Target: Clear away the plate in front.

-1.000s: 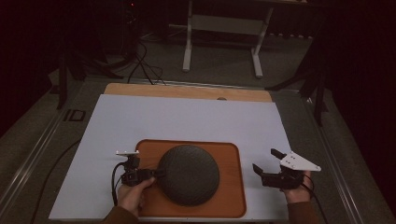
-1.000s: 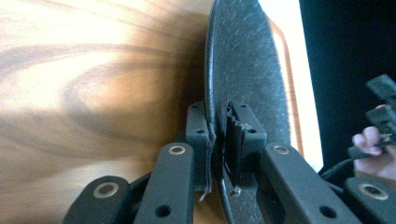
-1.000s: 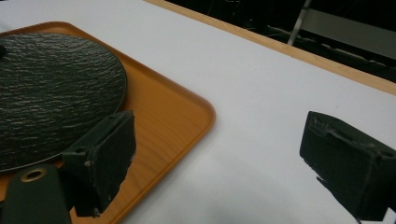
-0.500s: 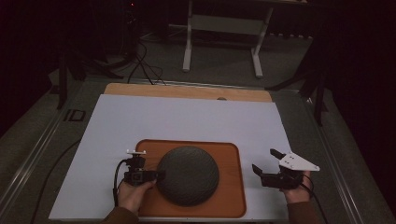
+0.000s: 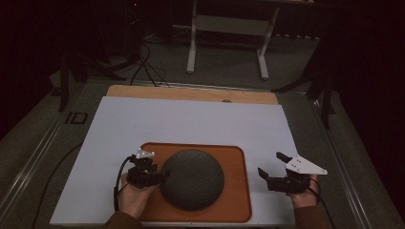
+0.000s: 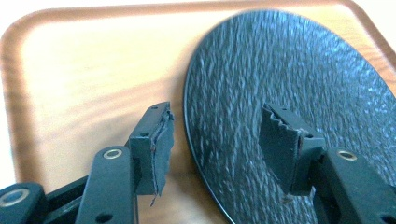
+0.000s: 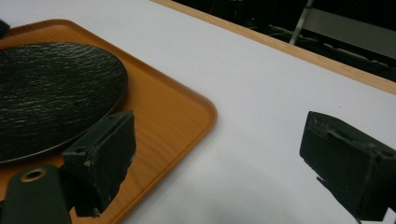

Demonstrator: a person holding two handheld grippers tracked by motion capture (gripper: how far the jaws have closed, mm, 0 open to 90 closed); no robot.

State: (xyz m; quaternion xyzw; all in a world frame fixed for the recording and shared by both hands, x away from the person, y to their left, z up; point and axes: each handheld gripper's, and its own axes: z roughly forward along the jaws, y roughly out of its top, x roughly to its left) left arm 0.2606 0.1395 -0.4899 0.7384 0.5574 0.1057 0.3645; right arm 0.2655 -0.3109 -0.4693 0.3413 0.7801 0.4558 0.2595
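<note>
While the left gripper (image 6: 215, 140) gapes astride the dark plate's (image 6: 299, 93) rim, right gripper (image 7: 224, 163) spread apart

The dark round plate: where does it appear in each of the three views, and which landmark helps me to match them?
High view: the dark round plate lies low at centre, on the wooden tray.
Left gripper view: the plate is at right, its rim between the open left tool jaws.
Right gripper view: the plate is at the left edge.
Shared landmark: the tray's rounded corner.
</note>
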